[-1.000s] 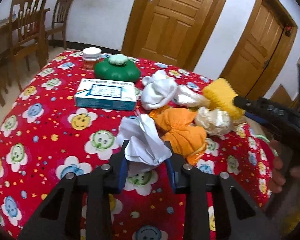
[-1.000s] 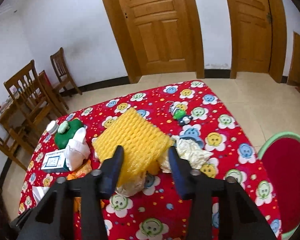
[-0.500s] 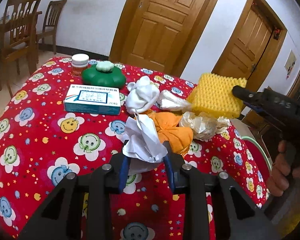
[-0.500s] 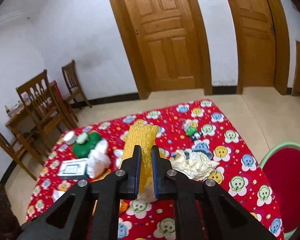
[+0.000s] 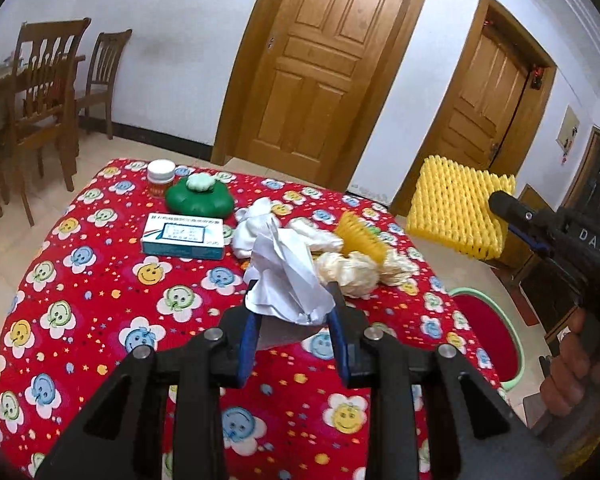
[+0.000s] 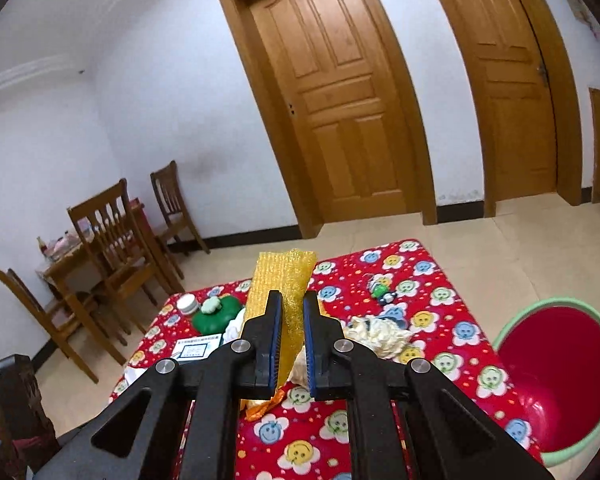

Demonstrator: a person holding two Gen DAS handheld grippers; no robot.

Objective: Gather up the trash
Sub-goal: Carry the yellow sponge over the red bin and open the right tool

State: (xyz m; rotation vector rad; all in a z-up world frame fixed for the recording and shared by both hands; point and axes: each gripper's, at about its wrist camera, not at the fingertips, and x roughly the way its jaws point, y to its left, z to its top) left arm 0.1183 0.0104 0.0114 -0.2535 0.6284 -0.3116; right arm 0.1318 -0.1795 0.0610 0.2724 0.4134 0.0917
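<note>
1. Both claws have risen off the bench [image 5: 100, 280] since the earlier frame, each lifting its piece of trash clear of the red smiley cloth.
2. Yellow foam net [image 6: 284, 292]: ribbed, squashed flat, standing upright at 12 o'clock between the right claw [image 6: 292, 300] pads, which closed on it within the last second and now pinch it.
3. Crumpled white paper [image 5: 288, 280]: creased wad pinched by the left claw [image 5: 294, 296], sticking out at 12 o'clock, above the cloth.
4. Red bin [image 6: 560, 380] sits at the right claw's 4 o'clock.
</note>
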